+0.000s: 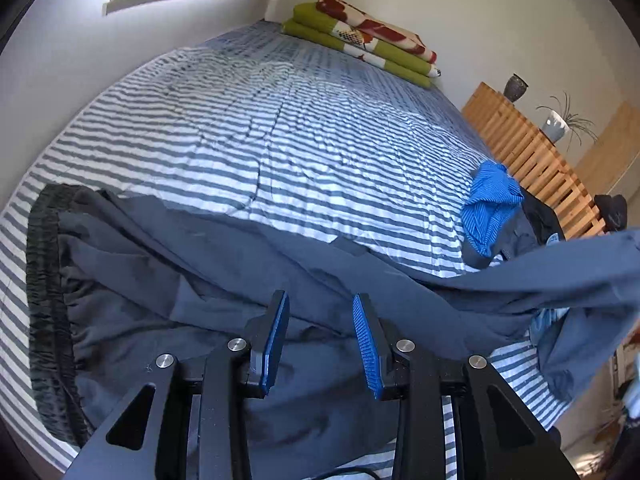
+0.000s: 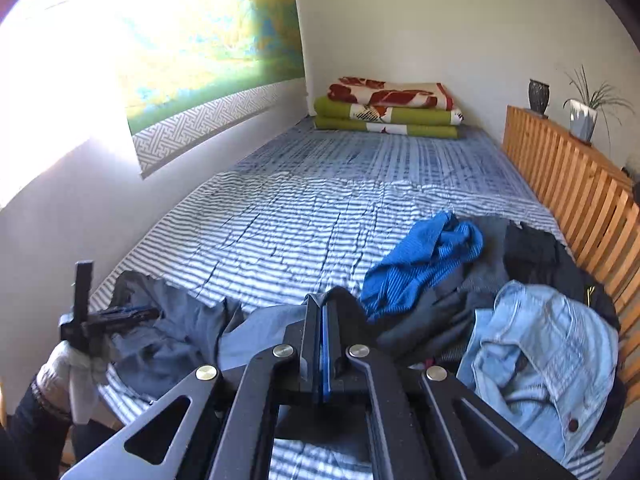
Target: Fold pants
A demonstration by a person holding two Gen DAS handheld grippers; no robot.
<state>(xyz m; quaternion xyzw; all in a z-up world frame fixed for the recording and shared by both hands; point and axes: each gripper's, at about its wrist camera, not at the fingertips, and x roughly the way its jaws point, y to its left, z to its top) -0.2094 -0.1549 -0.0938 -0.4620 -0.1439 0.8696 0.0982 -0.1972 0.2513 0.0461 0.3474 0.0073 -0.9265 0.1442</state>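
Note:
Grey-blue pants (image 1: 192,280) lie crumpled across the near edge of the striped bed (image 1: 280,140), with the dark elastic waistband (image 1: 44,280) at the left. My left gripper (image 1: 320,300) hovers open just above the seat of the pants, and its blue pads (image 1: 276,340) hold nothing. One leg (image 1: 560,264) stretches off to the right, lifted off the bed. In the right wrist view my right gripper (image 2: 322,304) is shut on that grey fabric (image 2: 264,328). The left gripper (image 2: 132,314) shows there too, at the left, held by a gloved hand (image 2: 68,372) over the pants (image 2: 172,340).
A heap of clothes sits at the right: a blue ribbed garment (image 2: 424,260), light denim (image 2: 540,352) and dark pieces (image 2: 536,252). Folded blankets (image 2: 388,112) lie at the far end. A slatted wooden rail (image 2: 568,184) runs along the right, a wall along the left.

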